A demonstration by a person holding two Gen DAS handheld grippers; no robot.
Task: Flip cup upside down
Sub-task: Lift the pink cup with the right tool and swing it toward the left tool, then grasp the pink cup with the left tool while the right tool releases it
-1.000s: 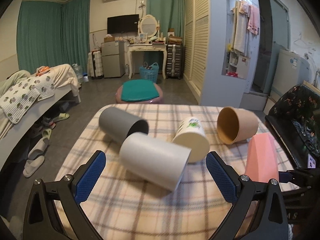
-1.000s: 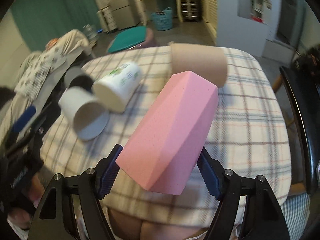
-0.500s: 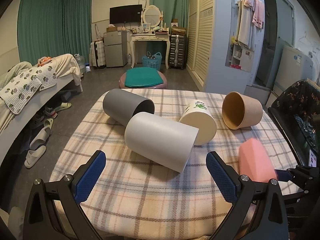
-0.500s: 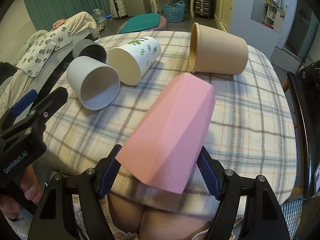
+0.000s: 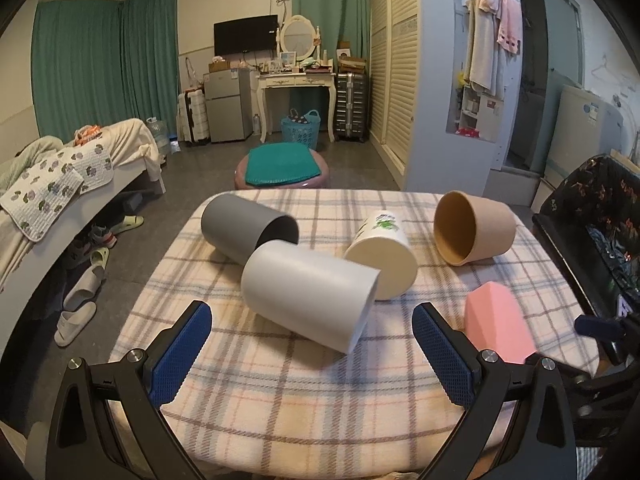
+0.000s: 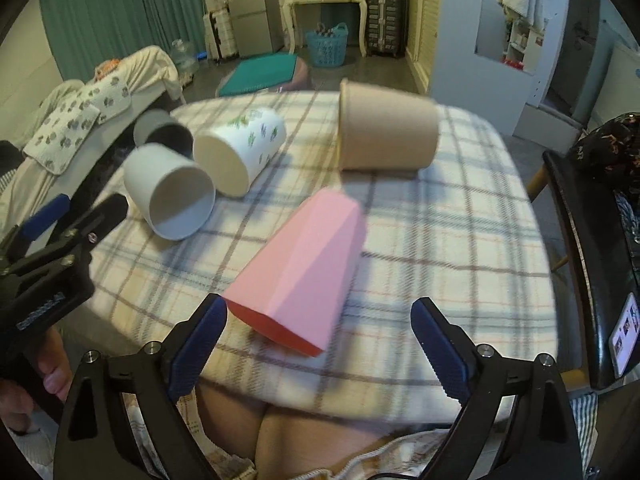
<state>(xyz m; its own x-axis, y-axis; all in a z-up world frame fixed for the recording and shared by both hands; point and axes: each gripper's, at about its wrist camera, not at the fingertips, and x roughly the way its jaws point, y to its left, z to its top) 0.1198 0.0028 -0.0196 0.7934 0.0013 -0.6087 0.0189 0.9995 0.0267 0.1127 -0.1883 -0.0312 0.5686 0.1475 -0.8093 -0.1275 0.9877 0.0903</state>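
Pink cup [image 6: 301,270] lies on its side on the plaid tablecloth [image 6: 440,248], mouth toward the right gripper [image 6: 318,346], whose jaws are spread, not touching it. Left gripper [image 5: 311,350] also spread, empty. Five cups lying down: pink, white [image 5: 310,294], grey [image 5: 248,232], leaf-printed [image 5: 380,258], tan [image 5: 474,234]. Only the right wrist view shows the pink cup's red interior.
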